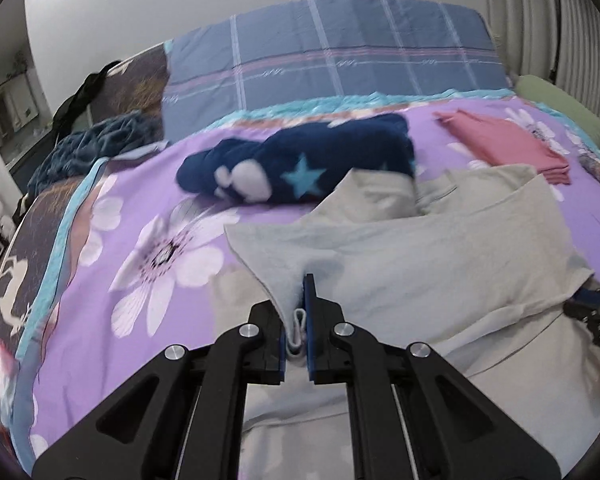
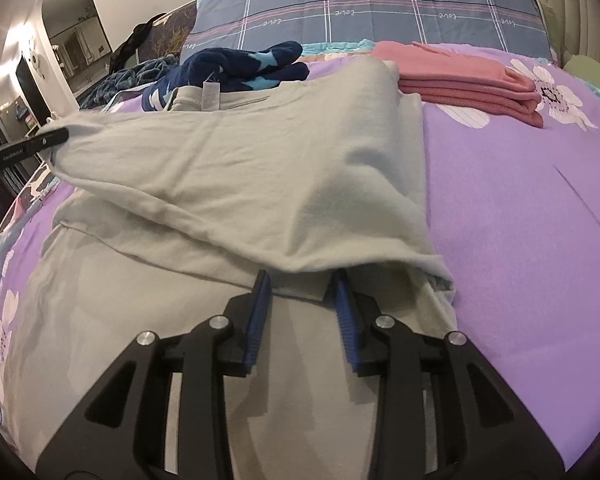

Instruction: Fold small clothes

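Observation:
A light grey garment [image 1: 440, 248] lies on the purple flowered bedspread [image 1: 148, 248], partly folded over itself. My left gripper [image 1: 298, 300] is shut on a bunched corner of it, lifted off the bed. In the right wrist view the grey garment [image 2: 260, 168] drapes as a raised flap over my right gripper [image 2: 302, 280], whose jaws stand apart with the fingertips under the flap's edge. The left gripper [image 2: 40, 142] shows at the left of that view, pinching the flap's far corner.
A folded pink garment [image 2: 468, 80] lies at the back right of the bedspread [image 2: 520, 220]. A navy star-patterned fleece [image 1: 300, 160] lies bunched behind the grey garment. A blue plaid pillow [image 1: 340, 48] stands at the headboard. A dark teal blanket [image 1: 96, 140] lies at the far left.

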The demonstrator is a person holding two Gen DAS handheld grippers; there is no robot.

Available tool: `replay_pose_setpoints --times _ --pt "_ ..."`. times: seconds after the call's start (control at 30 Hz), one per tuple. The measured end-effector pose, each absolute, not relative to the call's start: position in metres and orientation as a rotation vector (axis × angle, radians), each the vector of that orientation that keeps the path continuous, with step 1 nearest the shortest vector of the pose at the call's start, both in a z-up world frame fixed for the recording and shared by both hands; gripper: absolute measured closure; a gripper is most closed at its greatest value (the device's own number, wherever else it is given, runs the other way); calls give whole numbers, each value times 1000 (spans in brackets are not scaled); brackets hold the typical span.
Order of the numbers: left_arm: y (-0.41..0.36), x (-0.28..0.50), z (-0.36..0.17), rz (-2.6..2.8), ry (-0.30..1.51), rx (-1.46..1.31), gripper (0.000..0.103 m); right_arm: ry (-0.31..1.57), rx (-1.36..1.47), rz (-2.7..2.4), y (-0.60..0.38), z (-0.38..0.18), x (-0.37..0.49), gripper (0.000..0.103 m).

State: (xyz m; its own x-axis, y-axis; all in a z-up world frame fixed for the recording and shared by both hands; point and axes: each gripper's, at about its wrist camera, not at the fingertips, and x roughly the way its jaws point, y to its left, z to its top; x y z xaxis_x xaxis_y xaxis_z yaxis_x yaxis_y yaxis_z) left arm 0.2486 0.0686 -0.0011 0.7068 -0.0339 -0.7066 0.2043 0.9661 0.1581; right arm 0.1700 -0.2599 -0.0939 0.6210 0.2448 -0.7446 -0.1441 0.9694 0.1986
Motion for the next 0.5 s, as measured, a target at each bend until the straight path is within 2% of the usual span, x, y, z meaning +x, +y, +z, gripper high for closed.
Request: replay_pose_setpoints --times 0.33,0.5 --pt "93 244 -59 -90 890 219 95 873 112 234 -256 -94 170 62" --pt "98 241 -75 -80 889 233 90 871 101 240 -254 -93 170 58"
